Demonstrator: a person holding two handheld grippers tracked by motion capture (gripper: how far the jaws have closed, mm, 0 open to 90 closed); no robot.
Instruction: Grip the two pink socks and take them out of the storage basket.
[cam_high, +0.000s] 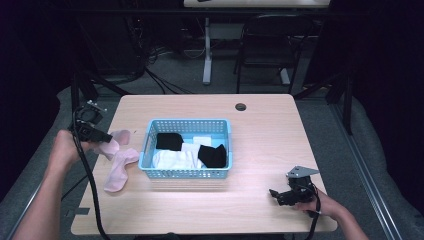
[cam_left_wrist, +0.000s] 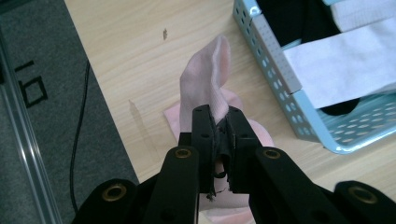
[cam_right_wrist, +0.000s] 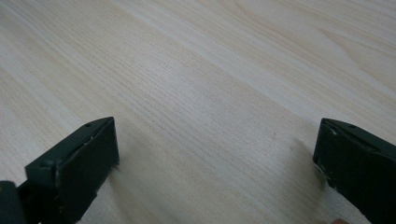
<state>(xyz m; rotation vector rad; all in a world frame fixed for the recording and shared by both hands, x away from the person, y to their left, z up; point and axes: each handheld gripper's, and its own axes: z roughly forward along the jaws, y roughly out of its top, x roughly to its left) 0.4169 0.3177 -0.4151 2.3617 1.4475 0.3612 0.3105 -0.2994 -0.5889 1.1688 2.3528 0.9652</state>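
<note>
A pale pink sock (cam_high: 109, 145) (cam_left_wrist: 205, 86) is pinched at its edge by my left gripper (cam_high: 104, 137) (cam_left_wrist: 218, 122), shut on it just left of the blue basket (cam_high: 148, 135) (cam_left_wrist: 299, 100). A second pink sock (cam_high: 118, 171) lies flat on the table beneath and in front of it. The basket holds black socks (cam_high: 169, 140) and white socks (cam_high: 172, 159). My right gripper (cam_high: 275, 194) (cam_right_wrist: 215, 158) rests low at the table's front right, jaws wide apart over bare wood, nothing between them.
The light wooden table (cam_high: 265, 130) has a dark cable hole (cam_high: 240, 106) near its far edge. A black cable (cam_high: 90, 180) trails from the left gripper down over the front left corner. Grey floor, a chair (cam_high: 270, 45) and desk legs lie beyond the table.
</note>
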